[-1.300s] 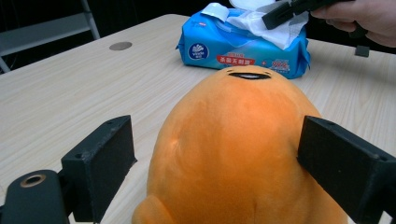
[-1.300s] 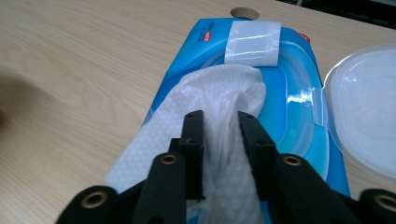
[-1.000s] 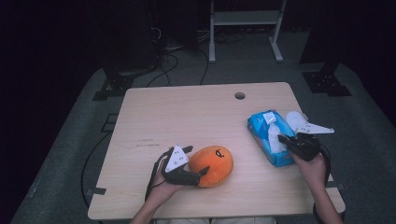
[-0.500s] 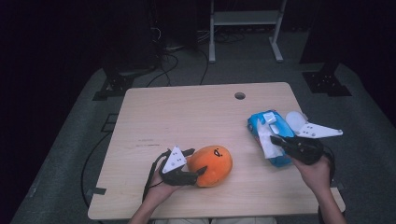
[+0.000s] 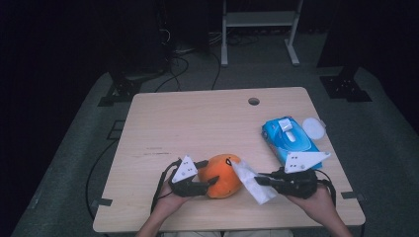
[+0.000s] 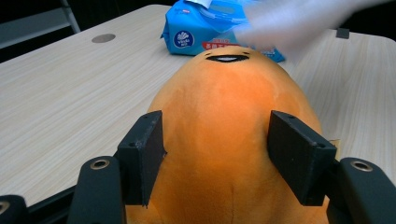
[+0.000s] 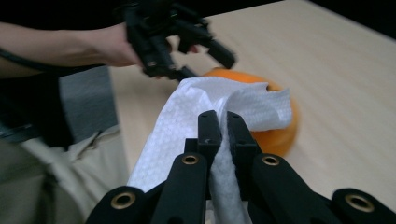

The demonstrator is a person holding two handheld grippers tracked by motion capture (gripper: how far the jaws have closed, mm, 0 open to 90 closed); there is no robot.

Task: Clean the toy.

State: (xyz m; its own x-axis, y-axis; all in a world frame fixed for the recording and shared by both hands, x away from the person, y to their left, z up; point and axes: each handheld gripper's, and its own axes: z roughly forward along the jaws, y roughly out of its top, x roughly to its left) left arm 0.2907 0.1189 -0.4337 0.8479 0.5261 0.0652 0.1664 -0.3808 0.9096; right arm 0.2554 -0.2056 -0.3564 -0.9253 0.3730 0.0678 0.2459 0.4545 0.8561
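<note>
Black left fingers (image 6: 142,156) have just been closing & now press the orange plush (image 6: 233,135) near table (image 5: 197,123) front edge: soft, light, squashy, grip mid-body. Right gripper (image 7: 218,128) clamps thin limp wipe (image 7: 196,121), draped on the plush; hold it near an edge.

The high view was lit from above on the table (image 5: 207,123) alone; its pale wood stood bright, while the floor and the upper corners of the frame fell into near black. Shadows under the things on it were short and soft, with no glare. The picture was soft and a little grainy. In the left gripper view the orange plush toy (image 6: 233,140) was sharp and evenly lit, but the white wipe (image 6: 299,21) at the upper right was smeared by motion blur. In the right gripper view the wipe by the jaws was crisp; the background hand (image 7: 107,44) and toy edge were blurred.
</note>
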